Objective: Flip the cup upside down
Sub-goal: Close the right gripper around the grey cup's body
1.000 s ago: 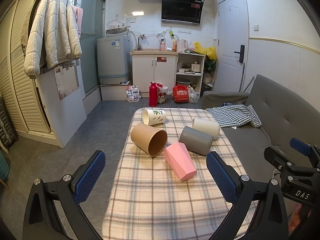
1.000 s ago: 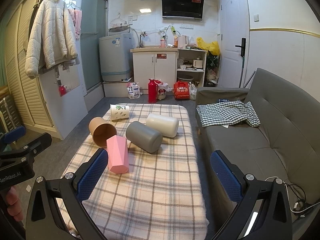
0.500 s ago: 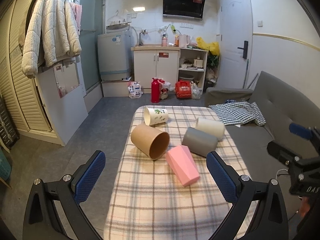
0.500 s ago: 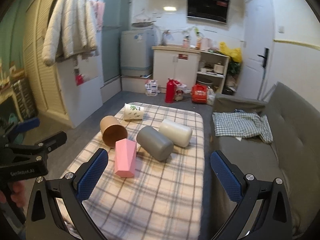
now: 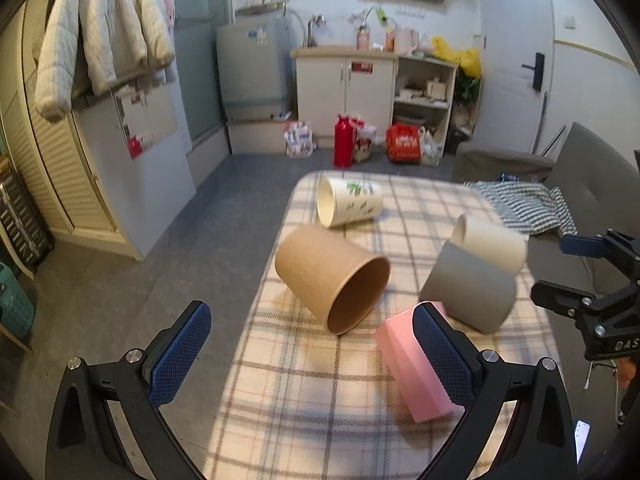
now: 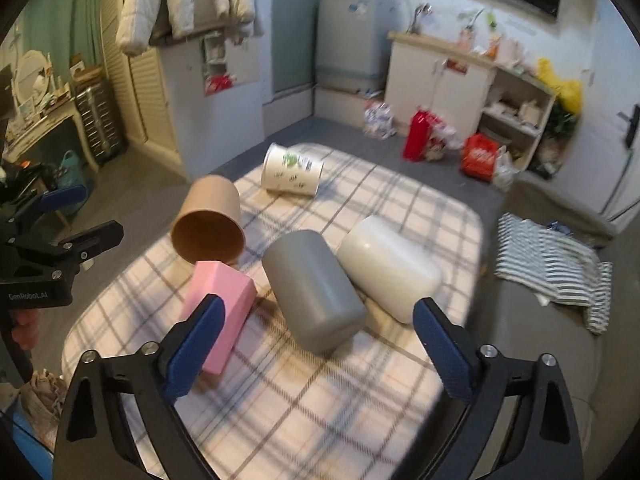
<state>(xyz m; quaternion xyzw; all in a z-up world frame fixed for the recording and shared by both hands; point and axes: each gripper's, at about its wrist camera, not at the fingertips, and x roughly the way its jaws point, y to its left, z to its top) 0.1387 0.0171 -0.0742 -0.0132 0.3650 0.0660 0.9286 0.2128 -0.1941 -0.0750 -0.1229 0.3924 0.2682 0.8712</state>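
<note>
Two hand-held grippers hang over a plaid-covered table (image 5: 304, 400) where five cups lie tipped on their sides, none yet turned mouth-down. The left gripper (image 5: 312, 360) has its blue fingers spread wide and holds nothing; straight ahead of it, in the gap between those fingers, lies the brown paper cup (image 5: 332, 278), its long axis running away and to the left, its open mouth turned toward the camera and a little to the right. Just beside the left gripper's right finger sits the pink cup (image 5: 404, 356), partly hidden behind that finger, its length pointing away and leftward. The right gripper (image 6: 318, 344) is likewise wide apart and empty; the grey cup (image 6: 316, 290) lies directly ahead between its fingers, closed base nearest the camera and its length running away and slightly left. Touching the grey cup's right side is the cream cup (image 6: 388, 268), also base-first; the pink cup (image 6: 218, 300) lies by the right gripper's left finger. Farthest from both tools, near the table's far edge, rests the white printed cup (image 6: 292, 174). Judged from these positions, the left gripper is the nearer to the brown cup and the right gripper to the grey one; which cup is meant cannot be told, though each would need a grasp across its side before being stood on its rim
</note>
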